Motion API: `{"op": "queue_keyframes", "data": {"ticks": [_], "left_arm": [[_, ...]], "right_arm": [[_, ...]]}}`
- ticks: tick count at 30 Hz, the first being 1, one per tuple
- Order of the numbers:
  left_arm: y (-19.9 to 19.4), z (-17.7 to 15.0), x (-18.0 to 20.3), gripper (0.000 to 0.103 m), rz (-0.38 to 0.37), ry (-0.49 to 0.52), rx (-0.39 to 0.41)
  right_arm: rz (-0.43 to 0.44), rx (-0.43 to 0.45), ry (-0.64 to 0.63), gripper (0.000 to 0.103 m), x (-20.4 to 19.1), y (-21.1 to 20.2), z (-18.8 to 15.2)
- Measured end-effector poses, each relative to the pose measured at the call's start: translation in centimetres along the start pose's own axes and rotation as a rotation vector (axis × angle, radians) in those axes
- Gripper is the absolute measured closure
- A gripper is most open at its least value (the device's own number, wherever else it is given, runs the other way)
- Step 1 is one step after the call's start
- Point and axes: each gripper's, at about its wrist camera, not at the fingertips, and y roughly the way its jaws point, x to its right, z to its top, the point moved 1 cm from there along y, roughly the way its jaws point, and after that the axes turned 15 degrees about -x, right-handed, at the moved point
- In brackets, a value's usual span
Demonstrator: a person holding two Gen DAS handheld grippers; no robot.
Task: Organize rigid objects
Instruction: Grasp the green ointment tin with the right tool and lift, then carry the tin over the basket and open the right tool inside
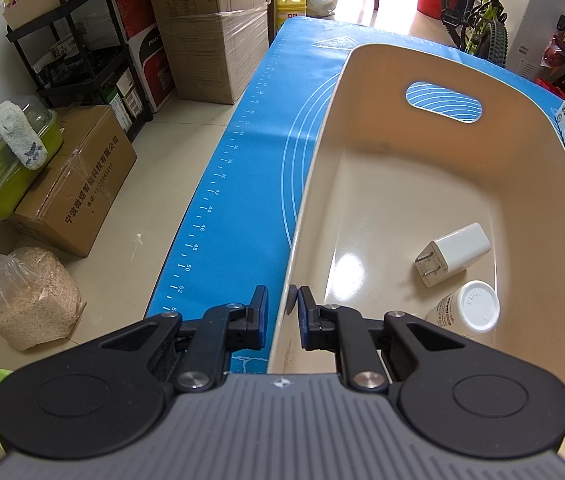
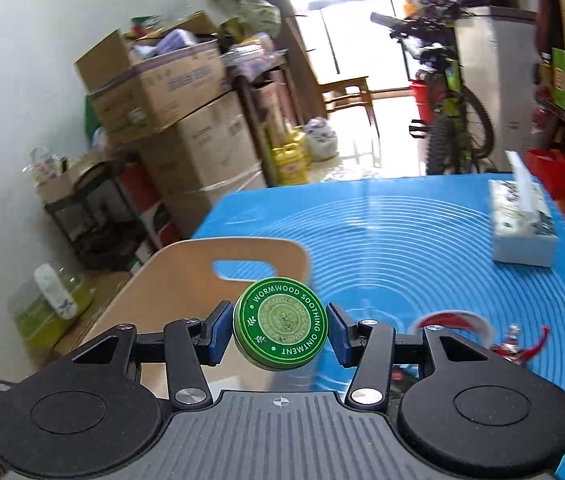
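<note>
My left gripper (image 1: 282,312) is closed down on the near wall of the beige bin (image 1: 522,184). One pad sits outside the wall and the other inside, both pressed against the thin rim. The gripper points steeply downward.

Inside the bin, ahead and to the right of my left fingers, two items lie on the floor of the bin:
- A white charger (image 1: 452,254) rests on its side with its two prongs facing toward me.
- A white bottle (image 1: 468,307) lies just nearer to me than the charger, cap end toward the camera. The two are close together; I cannot tell if they touch.

The bin stands on a blue mat (image 1: 250,152). The oval handle cut-out in the far wall shows the mat through it.

My right gripper (image 2: 281,330) holds a round green tin (image 2: 281,322) between its blue pads. The jaws stand about halfway apart, with one pad against each side of the tin. The lid faces the camera, tilted slightly. The tin is lifted clear of the mat.

From the right wrist view, the bin lies ahead and to the left of the tin, below it. A tissue box (image 2: 522,224) sits on the mat far ahead to the right. A red and white object (image 2: 478,328), blurred, lies on the mat just right of my right fingers.
</note>
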Motion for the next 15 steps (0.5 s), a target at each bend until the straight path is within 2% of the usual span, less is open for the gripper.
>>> {"op": "queue_keyframes", "data": {"ticks": [6, 15], "left_arm": [[0.0, 0.0, 0.0, 0.084, 0.001, 0.000, 0.000], [0.0, 0.0, 0.0, 0.084, 0.009, -0.002, 0.003]], "right_arm": [[0.054, -0.017, -0.071, 0.048, -3.9, 0.9, 0.0], [0.037, -0.139, -0.178, 0.048, -9.2, 3.5, -1.3]]}}
